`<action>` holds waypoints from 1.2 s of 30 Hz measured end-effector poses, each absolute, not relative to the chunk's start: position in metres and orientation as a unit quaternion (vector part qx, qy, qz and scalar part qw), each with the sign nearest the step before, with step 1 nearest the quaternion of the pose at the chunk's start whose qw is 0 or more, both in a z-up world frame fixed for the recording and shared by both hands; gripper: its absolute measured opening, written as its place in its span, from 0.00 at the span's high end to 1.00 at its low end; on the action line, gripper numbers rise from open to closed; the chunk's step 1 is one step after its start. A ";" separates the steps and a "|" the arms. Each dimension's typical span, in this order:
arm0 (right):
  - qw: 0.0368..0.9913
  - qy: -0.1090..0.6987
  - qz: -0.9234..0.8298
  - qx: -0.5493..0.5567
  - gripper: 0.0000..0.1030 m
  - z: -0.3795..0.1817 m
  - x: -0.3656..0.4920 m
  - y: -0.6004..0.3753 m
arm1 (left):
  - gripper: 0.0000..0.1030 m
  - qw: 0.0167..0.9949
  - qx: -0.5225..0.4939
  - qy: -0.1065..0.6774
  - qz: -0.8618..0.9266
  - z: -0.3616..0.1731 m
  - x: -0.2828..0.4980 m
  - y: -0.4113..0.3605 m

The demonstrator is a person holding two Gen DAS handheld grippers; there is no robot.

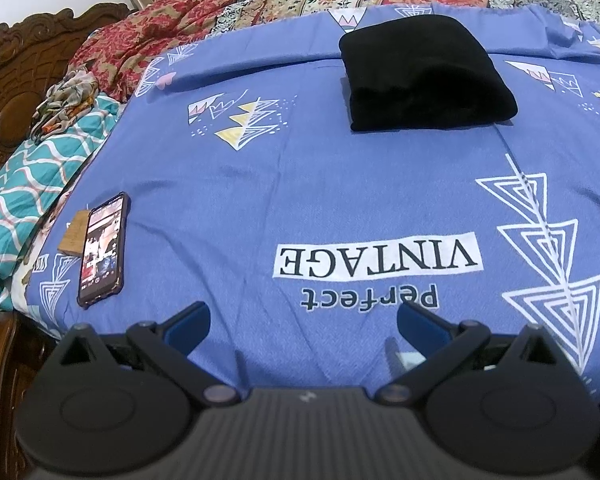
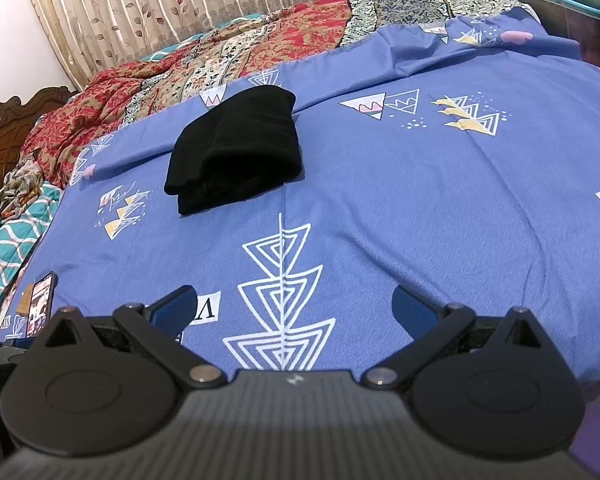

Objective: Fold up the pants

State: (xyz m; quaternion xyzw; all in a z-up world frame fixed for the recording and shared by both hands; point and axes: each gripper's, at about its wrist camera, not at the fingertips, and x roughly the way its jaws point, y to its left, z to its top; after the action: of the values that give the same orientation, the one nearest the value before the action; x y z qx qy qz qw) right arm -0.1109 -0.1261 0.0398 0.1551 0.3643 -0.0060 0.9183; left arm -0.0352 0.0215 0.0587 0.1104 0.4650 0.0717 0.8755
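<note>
Left wrist view shows the left claw (image 1: 303, 316) spread wide and holding nothing, low over the near edge of the bed, its blue pads (image 1: 188, 322) clear of the blue bedsheet (image 1: 260, 184). Right wrist view shows the right claw (image 2: 292, 312) just as wide and just as empty, hanging over the white triangle print near the same edge.

Out beyond both claws, well apart from them, the black pants (image 1: 426, 76) lie toward the far side of the sheet as a compact stacked bundle, rounded fold edge facing the cameras, layers sitting squarely on one another. No leg or waistband trails out that I can see.

Judged from that, the folding looks finished or nearly so, and the step in hand is release and retreat. To do it well, keep both claws wide and lift them away from the sheet so no pad snags the cloth and drags the bundle. If a last tidy is wanted, approach from the near fold edge and press flat instead of pinching, since soft layers slide easily.

At the left of the bed a phone (image 1: 102, 250) lies beside a small brown card (image 1: 74, 234), clear of the work.
</note>
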 end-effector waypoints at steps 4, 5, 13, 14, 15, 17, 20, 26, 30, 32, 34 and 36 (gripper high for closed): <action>0.918 0.364 -0.006 0.155 0.00 0.040 -0.111 -0.127 | 0.00 0.875 0.111 0.466 0.072 0.059 -0.035 0.021; 0.918 0.364 -0.006 0.155 0.00 0.040 -0.111 -0.127 | 0.00 0.875 0.111 0.466 0.072 0.058 -0.035 0.022; 0.917 0.366 -0.006 0.158 0.00 0.039 -0.111 -0.127 | 0.00 0.874 0.112 0.466 0.072 0.057 -0.036 0.022; 0.917 0.366 -0.007 0.157 0.00 0.039 -0.111 -0.127 | 0.00 0.874 0.112 0.467 0.072 0.057 -0.036 0.022; 0.917 0.366 -0.006 0.158 0.00 0.039 -0.111 -0.127 | 0.00 0.874 0.112 0.467 0.072 0.057 -0.036 0.022; 0.917 0.366 -0.007 0.158 0.00 0.039 -0.111 -0.127 | 0.00 0.874 0.112 0.467 0.072 0.057 -0.036 0.022; 0.917 0.366 -0.008 0.159 0.00 0.038 -0.111 -0.127 | 0.00 0.874 0.113 0.467 0.071 0.056 -0.036 0.021; 0.917 0.366 -0.008 0.159 0.00 0.038 -0.111 -0.127 | 0.00 0.874 0.113 0.468 0.071 0.056 -0.035 0.021; 0.917 0.366 -0.008 0.159 0.00 0.038 -0.111 -0.127 | 0.00 0.874 0.113 0.468 0.071 0.056 -0.035 0.021; 0.917 0.365 -0.008 0.158 0.00 0.038 -0.111 -0.127 | 0.00 0.874 0.113 0.468 0.071 0.056 -0.035 0.021; 0.918 0.365 -0.008 0.158 0.00 0.038 -0.112 -0.126 | 0.00 0.874 0.114 0.468 0.070 0.056 -0.036 0.021; 0.918 0.364 -0.008 0.157 0.00 0.038 -0.112 -0.126 | 0.00 0.874 0.115 0.467 0.069 0.055 -0.035 0.020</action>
State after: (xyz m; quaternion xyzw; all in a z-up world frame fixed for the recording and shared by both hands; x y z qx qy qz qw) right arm -0.1115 -0.1256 0.0377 0.1573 0.3640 -0.0081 0.9180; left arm -0.0355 0.0203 0.0548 0.1146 0.4674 0.0688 0.8739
